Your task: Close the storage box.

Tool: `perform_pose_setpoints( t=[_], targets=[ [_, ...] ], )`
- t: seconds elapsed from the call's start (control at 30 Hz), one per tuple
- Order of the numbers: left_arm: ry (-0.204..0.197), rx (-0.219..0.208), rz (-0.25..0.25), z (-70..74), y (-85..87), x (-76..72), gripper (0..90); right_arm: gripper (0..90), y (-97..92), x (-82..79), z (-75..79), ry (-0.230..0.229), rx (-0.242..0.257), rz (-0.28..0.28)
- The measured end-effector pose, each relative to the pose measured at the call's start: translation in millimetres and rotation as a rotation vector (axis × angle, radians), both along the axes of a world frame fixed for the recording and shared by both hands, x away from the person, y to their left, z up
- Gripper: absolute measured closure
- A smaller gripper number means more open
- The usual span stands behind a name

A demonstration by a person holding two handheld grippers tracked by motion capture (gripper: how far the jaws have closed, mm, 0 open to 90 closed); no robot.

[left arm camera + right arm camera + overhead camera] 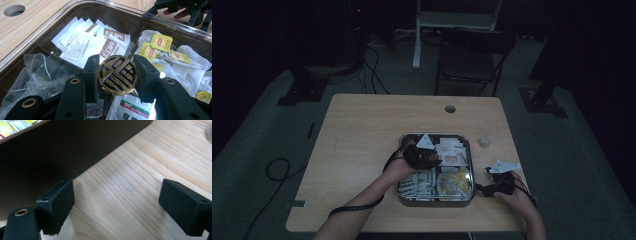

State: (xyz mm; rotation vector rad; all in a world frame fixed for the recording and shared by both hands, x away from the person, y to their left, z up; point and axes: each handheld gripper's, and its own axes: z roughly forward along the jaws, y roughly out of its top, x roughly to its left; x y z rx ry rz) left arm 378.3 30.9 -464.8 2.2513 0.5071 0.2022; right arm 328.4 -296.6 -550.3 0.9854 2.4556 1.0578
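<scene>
Two tools working at a divided tray on the counter.
One round gold-and-black medallion [117, 75] is sitting clamped between the jaws of the left tool [117, 75], which is hovering over the tray [402, 197], above white sachets [82, 46] and beside yellow-tagged tea bags [161, 42]. In the high view this left tool [424, 155] is hanging over the tray's middle. Meanwhile the right tool [116, 205] is gaping wide with bare wood of the counter [130, 195] between its jaws, just beside the tray's dark outer wall.

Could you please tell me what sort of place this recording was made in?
Probably a dim lab or studio set up for recording: a light wooden table stands on grey carpet, loose black cables trail across the floor, and a black folding chair sits behind.
</scene>
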Motion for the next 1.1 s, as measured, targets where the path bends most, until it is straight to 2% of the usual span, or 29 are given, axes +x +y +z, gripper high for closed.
perform_pose_setpoints(
  t=[0.3, 0.43, 0.57, 0.87, 1.1],
  targets=[
    [0.003, 0.021, -0.008, -4.5, -3.5, 0.8, 60.0, 12.8, 0.0, 0.0, 0.0, -0.001, 0.0, 0.0],
    [0.003, 0.017, -0.001, -4.3, -6.1, 0.6, 59.9, 12.8, 0.0, 0.0, 0.0, 0.0, 0.0, 0.0],
    [0.016, 0.026, -0.009, -6.4, -8.4, -0.3, 59.9, 12.8, 0.0, -0.1, 0.0, -0.001, 0.0, 0.0],
    [0.002, 0.022, -0.002, -11.0, -9.0, -1.3, 59.9, 12.8, 0.1, -0.1, 0.0, -0.001, 0.0, 0.0],
    [0.012, 0.015, -0.007, -11.3, -7.2, -1.0, 59.2, 12.8, 0.1, -0.1, -0.1, -0.001, 0.0, 0.0]
  ],
)
